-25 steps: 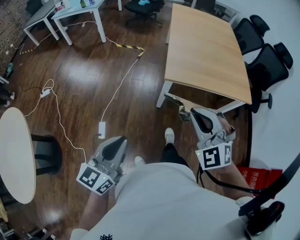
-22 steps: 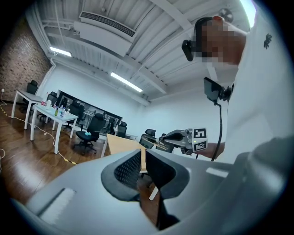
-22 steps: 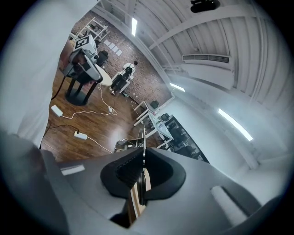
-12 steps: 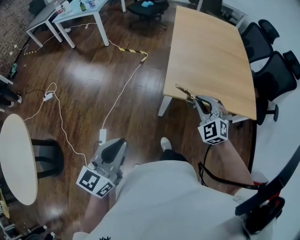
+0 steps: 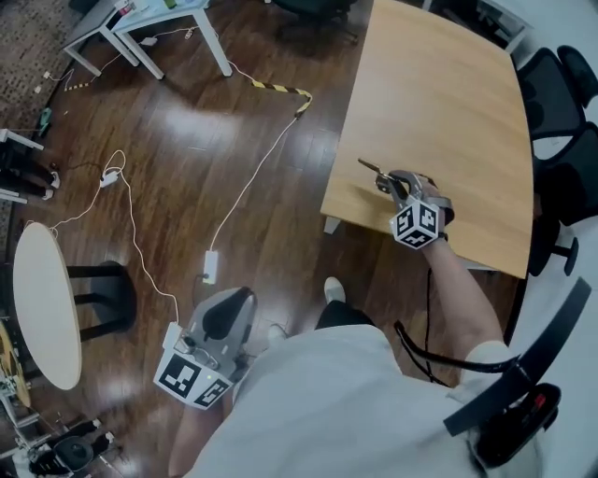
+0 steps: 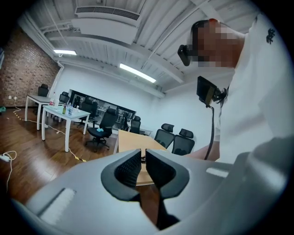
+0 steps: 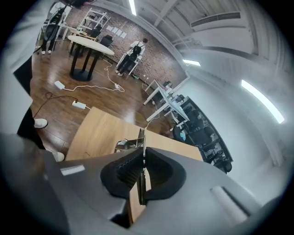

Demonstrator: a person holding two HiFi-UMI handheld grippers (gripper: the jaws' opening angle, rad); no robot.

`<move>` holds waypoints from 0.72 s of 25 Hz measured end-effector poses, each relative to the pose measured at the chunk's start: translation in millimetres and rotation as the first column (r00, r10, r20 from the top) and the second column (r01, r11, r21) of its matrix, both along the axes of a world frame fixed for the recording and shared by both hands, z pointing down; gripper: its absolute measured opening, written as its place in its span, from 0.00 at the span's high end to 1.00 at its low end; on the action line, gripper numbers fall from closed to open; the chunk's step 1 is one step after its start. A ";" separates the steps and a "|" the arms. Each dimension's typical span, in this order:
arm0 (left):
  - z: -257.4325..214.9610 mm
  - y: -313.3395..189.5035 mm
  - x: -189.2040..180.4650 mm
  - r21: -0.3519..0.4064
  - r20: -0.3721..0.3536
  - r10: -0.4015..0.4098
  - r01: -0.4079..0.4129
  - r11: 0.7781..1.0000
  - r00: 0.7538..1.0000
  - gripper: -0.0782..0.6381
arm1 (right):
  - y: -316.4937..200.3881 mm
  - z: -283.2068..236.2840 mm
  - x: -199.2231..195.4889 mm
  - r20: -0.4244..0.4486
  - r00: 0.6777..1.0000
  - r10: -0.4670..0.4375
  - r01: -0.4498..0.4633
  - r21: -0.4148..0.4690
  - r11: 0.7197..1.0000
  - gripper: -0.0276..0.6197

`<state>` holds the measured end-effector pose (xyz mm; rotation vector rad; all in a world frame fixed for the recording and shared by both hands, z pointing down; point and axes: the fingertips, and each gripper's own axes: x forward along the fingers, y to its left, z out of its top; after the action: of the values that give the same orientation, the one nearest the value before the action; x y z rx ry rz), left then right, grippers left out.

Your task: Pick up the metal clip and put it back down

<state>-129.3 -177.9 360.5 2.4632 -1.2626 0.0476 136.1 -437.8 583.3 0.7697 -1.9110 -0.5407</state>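
Note:
My right gripper (image 5: 391, 184) is over the near left part of the wooden table (image 5: 448, 103), shut on the metal clip (image 5: 372, 171). The clip's thin wire handles stick out ahead of the jaws toward the table's left edge. In the right gripper view the clip (image 7: 139, 140) stands edge-on between the pads, above the tabletop (image 7: 96, 133). My left gripper (image 5: 231, 308) hangs low by the person's left side over the dark wood floor. Its jaws (image 6: 143, 158) are shut with nothing between them.
Black office chairs (image 5: 565, 84) stand along the table's right side. A white desk (image 5: 159, 19) is at the far left, a round table (image 5: 42, 299) at the near left. White cables and a power strip (image 5: 210, 266) lie on the floor.
My right gripper has carried the clip from below the table's near edge up and forward over the tabletop. The left gripper has hardly moved.

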 end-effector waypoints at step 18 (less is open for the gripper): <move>15.0 -25.4 8.2 -0.103 0.033 -0.022 0.026 0.994 0.999 0.86 | -23.4 63.3 -12.4 0.015 0.999 -0.035 0.034 0.062 0.998 0.83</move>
<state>-121.1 -203.3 375.5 2.3680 -1.2701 0.1432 123.7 -461.2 646.6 0.7839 -1.9333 -0.6188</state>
